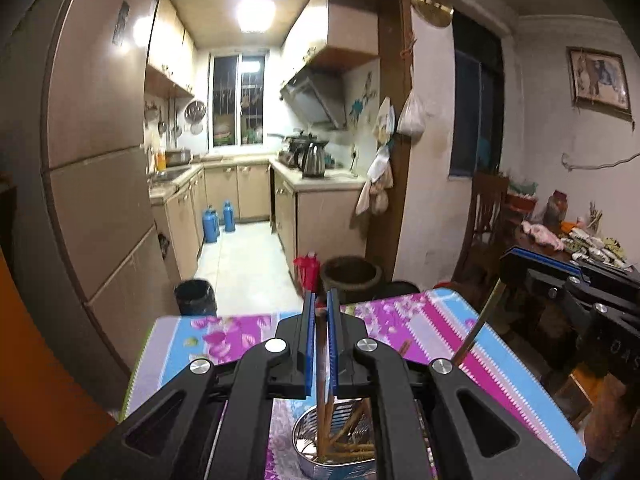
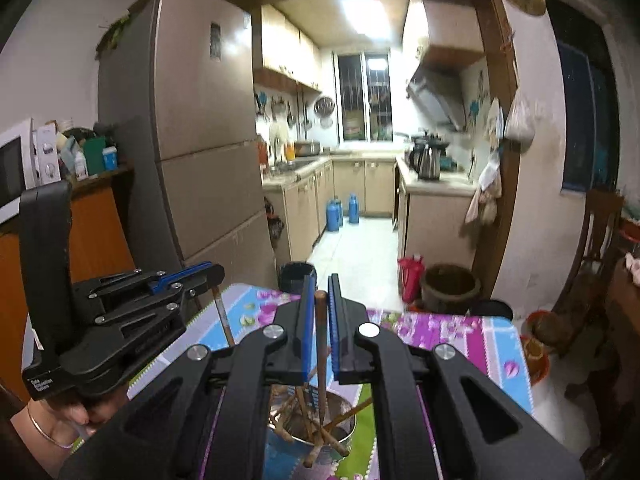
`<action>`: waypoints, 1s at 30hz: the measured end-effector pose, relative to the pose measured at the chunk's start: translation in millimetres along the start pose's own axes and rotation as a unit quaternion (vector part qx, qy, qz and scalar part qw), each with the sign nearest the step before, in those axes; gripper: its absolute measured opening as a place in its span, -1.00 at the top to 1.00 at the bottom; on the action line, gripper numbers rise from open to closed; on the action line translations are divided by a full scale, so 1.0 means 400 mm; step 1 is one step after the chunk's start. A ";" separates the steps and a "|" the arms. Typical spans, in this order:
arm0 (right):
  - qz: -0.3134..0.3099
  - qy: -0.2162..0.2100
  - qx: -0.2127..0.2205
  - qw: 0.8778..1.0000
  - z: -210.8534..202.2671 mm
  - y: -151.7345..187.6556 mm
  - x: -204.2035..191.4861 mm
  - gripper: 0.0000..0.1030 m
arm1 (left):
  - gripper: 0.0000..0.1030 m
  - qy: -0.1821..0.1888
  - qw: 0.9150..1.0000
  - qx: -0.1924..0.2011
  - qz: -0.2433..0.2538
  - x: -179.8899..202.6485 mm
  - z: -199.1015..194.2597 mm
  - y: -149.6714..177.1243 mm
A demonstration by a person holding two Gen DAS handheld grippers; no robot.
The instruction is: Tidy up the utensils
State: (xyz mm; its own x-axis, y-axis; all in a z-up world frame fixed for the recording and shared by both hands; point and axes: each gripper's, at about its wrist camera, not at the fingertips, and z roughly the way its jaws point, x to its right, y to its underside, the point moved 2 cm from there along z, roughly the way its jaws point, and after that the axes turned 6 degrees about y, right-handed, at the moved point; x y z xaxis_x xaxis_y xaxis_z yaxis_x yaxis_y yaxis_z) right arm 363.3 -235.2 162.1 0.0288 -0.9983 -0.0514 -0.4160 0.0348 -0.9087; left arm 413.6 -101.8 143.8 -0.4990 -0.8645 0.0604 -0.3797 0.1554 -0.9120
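The table (image 1: 448, 320) under its floral cloth carries a steel holder (image 2: 344, 434) near its front edge, already bristling with wooden chopsticks. Each of the 2 grippers is clamped narrow on 1 chopstick: the left gripper (image 1: 319, 312) pinches its chopstick (image 1: 321, 360) upright above the holder, the right gripper (image 2: 319, 300) likewise with its own (image 2: 321, 352). To finish well, I judge, lower each tip inside the rim before releasing, keeping sticks vertical and clear of the crossed ones.
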 end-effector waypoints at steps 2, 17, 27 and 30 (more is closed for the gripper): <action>0.006 -0.002 -0.017 1.000 0.035 0.028 -0.002 0.89 | 0.86 -0.005 1.000 -0.012 -0.006 -0.007 0.032 0.030; 0.014 0.117 0.135 0.984 -0.278 0.116 0.057 -0.90 | -0.93 -0.131 0.988 0.081 0.004 0.039 -0.165 0.158; 0.050 0.245 0.068 0.966 -0.464 0.385 0.055 -0.90 | -0.93 -0.153 0.982 0.107 0.023 0.203 -0.443 0.332; 0.058 0.236 0.064 0.968 -0.490 0.445 0.038 -0.90 | -0.93 -0.151 0.983 0.101 0.030 0.252 -0.495 0.401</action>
State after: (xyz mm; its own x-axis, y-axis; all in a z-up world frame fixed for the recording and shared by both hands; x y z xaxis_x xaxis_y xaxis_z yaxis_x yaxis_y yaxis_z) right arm 111.6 -253.4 80.7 -0.4421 -0.8969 0.0121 -0.2750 0.1227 -0.9536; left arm 148.2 -69.3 84.0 -0.2498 -0.9640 -0.0908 -0.1797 0.1384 -0.9739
